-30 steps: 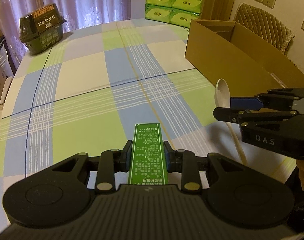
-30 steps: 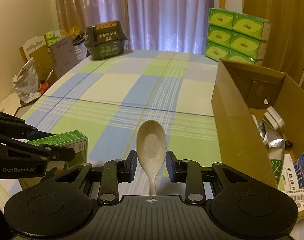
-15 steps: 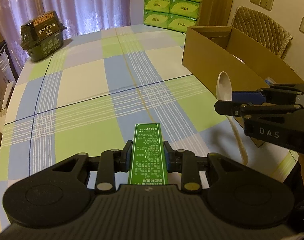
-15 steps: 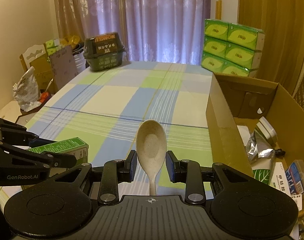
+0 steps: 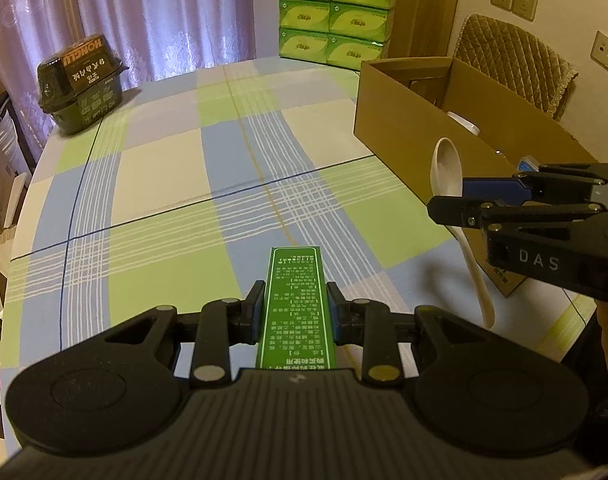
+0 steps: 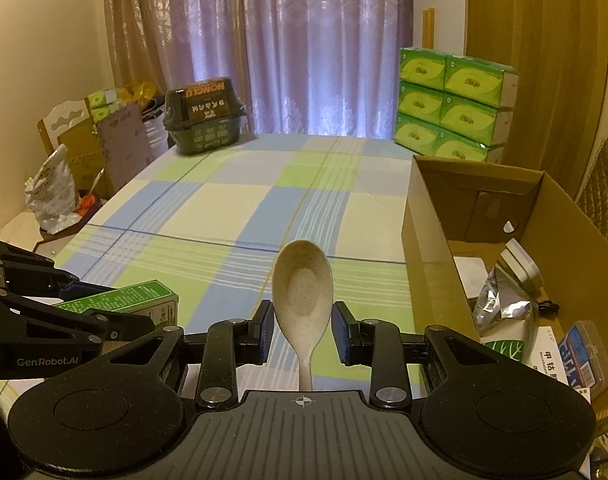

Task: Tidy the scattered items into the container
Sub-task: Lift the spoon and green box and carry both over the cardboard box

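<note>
Spoon and carton are both off the checked-cloth surface (image 5: 151, 184), carried side by side. The right hand-held gripper (image 6: 301, 334) pinches a pale speckled plastic spoon (image 6: 301, 292) low on the bowl where it narrows into the handle, bowl pointing forward; it looks light, stiff and smooth, so it could pivot or slip in that narrow hold. The left hand-held gripper (image 5: 295, 312) is pressed onto the long sides of a slim green printed cardboard carton (image 5: 296, 304), probably light and easily crushed. The open brown cardboard box (image 6: 428, 248) stands just to the right, already holding a foil pouch (image 6: 500, 304) and small packets. The box's near end is cut off, and the spoon's handle tip is hidden behind the gripper body.
</note>
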Demonstrator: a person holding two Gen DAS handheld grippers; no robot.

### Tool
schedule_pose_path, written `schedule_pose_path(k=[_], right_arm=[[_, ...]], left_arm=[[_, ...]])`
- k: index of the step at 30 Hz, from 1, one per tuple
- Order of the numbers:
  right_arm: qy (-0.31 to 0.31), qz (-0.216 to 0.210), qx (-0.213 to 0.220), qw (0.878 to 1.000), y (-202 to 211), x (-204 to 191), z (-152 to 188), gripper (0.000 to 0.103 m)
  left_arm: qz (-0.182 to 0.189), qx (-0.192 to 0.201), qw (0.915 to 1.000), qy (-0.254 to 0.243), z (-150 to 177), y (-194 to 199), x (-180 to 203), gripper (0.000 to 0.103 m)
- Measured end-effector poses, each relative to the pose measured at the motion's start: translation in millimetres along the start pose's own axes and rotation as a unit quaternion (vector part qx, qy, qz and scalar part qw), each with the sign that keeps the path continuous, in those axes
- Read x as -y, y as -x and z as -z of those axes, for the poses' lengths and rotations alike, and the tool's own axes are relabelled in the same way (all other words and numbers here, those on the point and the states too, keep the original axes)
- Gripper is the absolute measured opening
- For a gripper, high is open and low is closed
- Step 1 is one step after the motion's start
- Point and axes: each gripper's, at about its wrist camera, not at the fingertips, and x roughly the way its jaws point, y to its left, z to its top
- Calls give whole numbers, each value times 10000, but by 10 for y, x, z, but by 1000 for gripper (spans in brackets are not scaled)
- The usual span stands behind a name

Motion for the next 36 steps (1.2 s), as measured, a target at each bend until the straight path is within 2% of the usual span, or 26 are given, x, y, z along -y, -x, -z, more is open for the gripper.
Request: schedule_pose_path(k=[6, 10, 18, 26, 30, 36], right_arm=[[-50, 8, 89, 9999, 58, 66, -53, 33], [-83, 59, 261, 9996, 153, 159, -166, 33], [-249, 283, 696, 9969, 397, 581, -549, 33], [-549, 472, 972, 9926, 649, 1152, -860, 33], [-616, 650, 983, 9911, 747, 1415, -895, 33], [-750, 826, 740, 9910, 713, 1741, -770, 34]], left_arm=[[6, 58, 10000, -73, -105, 17, 71, 25], [74, 191, 9997, -145, -296, 35, 171, 25], [308, 628, 9967, -410, -915, 101, 471, 25], [677, 896, 9903, -825, -1440, 108, 992, 25], [875, 968, 9870, -933, -1603, 57, 1268, 25], [1083, 916, 9862, -855, -1683, -150, 1600, 25]])
